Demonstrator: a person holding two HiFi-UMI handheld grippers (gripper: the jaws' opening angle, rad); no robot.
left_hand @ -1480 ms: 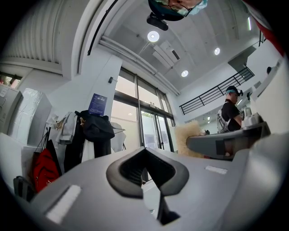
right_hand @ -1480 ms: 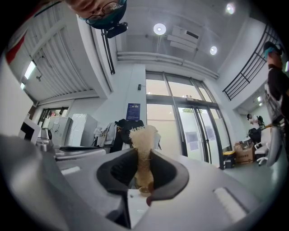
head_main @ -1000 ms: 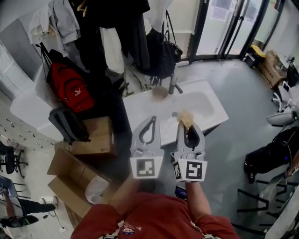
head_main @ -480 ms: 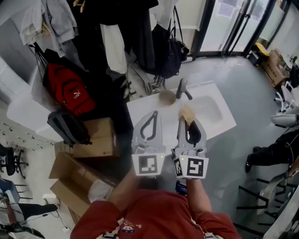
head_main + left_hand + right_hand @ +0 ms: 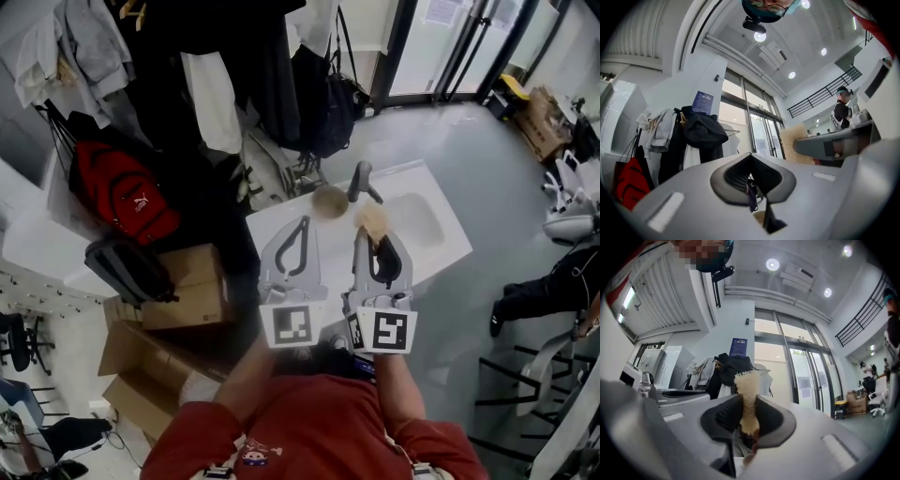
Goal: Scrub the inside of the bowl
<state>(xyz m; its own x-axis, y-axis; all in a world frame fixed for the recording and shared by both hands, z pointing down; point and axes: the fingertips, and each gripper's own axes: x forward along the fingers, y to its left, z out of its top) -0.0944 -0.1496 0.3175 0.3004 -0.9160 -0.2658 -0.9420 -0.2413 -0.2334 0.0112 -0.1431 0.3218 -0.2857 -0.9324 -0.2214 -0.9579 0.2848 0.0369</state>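
Bowl (image 5: 330,201) sits on the white sink counter (image 5: 281,223), just beside the faucet (image 5: 361,180), which stands at its 2 o'clock in my head view. My left gripper (image 5: 304,223) hangs near it, the bowl lying at about 1 o'clock from its tips; its jaws are pressed together with nothing between them. My right gripper (image 5: 374,240) is clamped on a beige scrubber (image 5: 373,219), which sticks out past the jaw tips and sits at roughly 4 o'clock from the bowl, apart from it.
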